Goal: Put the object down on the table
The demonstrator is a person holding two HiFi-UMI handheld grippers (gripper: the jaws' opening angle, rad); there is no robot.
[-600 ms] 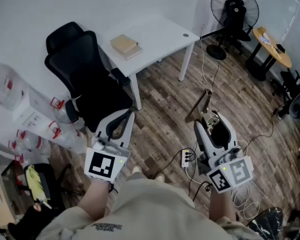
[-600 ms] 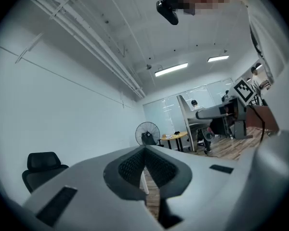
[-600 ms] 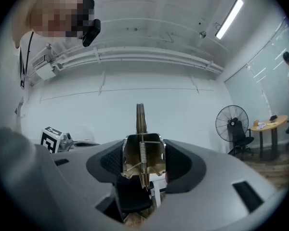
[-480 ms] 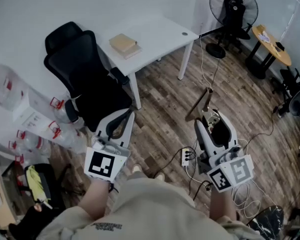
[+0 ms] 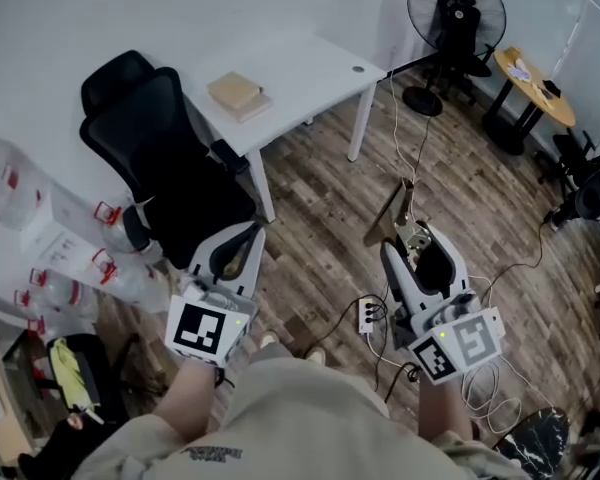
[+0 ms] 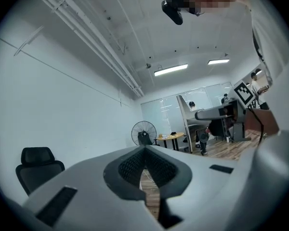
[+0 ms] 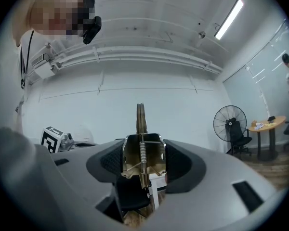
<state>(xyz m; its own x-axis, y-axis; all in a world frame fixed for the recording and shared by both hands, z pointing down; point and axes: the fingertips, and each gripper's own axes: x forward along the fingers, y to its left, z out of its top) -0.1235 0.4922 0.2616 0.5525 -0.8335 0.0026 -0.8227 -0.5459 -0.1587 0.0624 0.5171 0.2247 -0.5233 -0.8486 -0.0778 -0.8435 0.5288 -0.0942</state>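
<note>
My right gripper [image 5: 412, 238] is shut on a brass-coloured metal spring clip [image 5: 401, 215], which sticks out ahead of the jaws over the wooden floor. In the right gripper view the clip [image 7: 141, 154] sits upright between the dark pads [image 7: 179, 163], its spring and flat arm showing, with the right gripper [image 7: 142, 165] level. My left gripper [image 5: 252, 232] hangs near the black office chair [image 5: 160, 158], shut with nothing in it. The left gripper view shows that gripper [image 6: 144, 154] with its pads [image 6: 160, 166] meeting. A white table [image 5: 300, 68] stands ahead, beyond both grippers.
A tan box [image 5: 238, 93] lies on the white table. A standing fan [image 5: 455, 13] and a round wooden table [image 5: 538, 86] are at the far right. A power strip [image 5: 368, 316] and cables lie on the floor between the grippers. Clear bags [image 5: 40, 228] pile at the left.
The head view has shifted a little, so the room sits slightly further left. Both grippers hold the same pose, and the clip stays in the right jaws.
</note>
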